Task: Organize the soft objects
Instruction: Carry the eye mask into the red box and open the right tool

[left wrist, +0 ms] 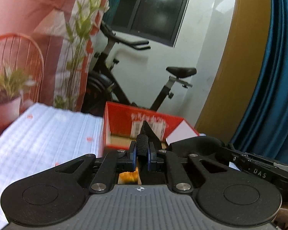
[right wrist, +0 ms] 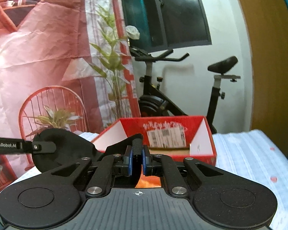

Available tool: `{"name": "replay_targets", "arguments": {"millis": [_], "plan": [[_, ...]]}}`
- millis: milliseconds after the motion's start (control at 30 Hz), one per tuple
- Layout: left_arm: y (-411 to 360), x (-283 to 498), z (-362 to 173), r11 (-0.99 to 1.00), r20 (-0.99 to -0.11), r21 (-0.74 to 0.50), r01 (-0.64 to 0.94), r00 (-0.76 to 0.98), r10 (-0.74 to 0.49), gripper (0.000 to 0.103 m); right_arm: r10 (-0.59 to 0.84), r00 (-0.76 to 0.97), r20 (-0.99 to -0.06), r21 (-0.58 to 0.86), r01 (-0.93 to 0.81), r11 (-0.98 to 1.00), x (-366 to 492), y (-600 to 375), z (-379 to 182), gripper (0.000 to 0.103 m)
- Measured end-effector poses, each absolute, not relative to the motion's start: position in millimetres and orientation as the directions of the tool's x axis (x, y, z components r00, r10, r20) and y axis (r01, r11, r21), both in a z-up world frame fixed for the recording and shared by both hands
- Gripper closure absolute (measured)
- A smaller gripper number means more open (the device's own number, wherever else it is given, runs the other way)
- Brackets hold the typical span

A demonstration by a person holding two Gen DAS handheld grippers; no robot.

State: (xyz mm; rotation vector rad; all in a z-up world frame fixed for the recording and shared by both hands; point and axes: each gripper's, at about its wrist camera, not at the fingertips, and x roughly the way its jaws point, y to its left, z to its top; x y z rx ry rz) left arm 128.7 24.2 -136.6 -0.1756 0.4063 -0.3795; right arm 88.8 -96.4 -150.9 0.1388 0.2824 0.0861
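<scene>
black sock (left wrist: 143,145): ribbed cuff pinched between both grippers at once, lifted clear of the white-and-blue quilted cover (left wrist: 44,138); rest of fabric hanging below, mostly hidden.
left gripper (left wrist: 142,154): jaws closed tight on one part of the cuff, blue pads (left wrist: 132,154) pressing the rib.
right gripper (right wrist: 137,156): jaws likewise clamped on the cuff, seen as a ribbed roll (right wrist: 136,147) between the pads.
red cardboard box (right wrist: 201,134): open-topped, straight ahead of both grippers, just beyond the sock; brown floor visible, contents unclear.
long axis: cuff upright in each grip, body trailing down.
nearer hand: about equal; side by side, left gripper's body (right wrist: 53,149) just beside the right.
pose: both pointing slightly downward toward the box.
next move, judged: forward carry over the near wall, then release.
</scene>
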Motion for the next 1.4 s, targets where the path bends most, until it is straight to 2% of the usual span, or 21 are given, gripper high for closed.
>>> {"name": "replay_targets", "arguments": {"millis": [200,567,667,800,867,1000,1233,1400], "plan": [[5,160,-118,0.923,-0.317,-0.172,0.346,0.867,-0.384,0.092,0.105,0.960,-0.260,0.119,-0.076,0.990,121,-104,-132,0.094],[-31,230,-124,0.926,-0.391,-0.101,0.363,0.842,-0.373,0.092,0.046,0.942,-0.333,0.097,-0.014,0.995,200,-140,-139,0.094],[-39,249,-132,0.924,-0.431,-0.094,0.371,0.821,-0.374,0.092,0.043,0.929,-0.368,0.084,-0.012,0.996,220,-149,-147,0.094],[-45,276,-148,0.915,-0.536,-0.124,0.383,0.751,-0.387,0.092,0.036,0.892,-0.451,0.048,-0.016,0.999,249,-153,-162,0.094],[-47,291,-157,0.904,-0.606,-0.154,0.399,0.685,-0.405,0.092,0.037,0.862,-0.505,0.052,-0.012,0.999,263,-153,-170,0.094],[-45,317,-173,0.879,-0.692,-0.229,0.419,0.564,-0.450,0.092,0.048,0.802,-0.596,0.068,-0.009,0.998,287,-154,-183,0.094],[-49,337,-187,0.879,-0.759,-0.196,0.434,0.500,-0.416,0.091,0.092,0.723,-0.685,0.142,0.009,0.990,309,-158,-200,0.094],[-55,339,-190,0.884,-0.782,-0.175,0.433,0.484,-0.392,0.090,0.079,0.694,-0.716,0.131,0.022,0.991,312,-158,-208,0.093]]}}
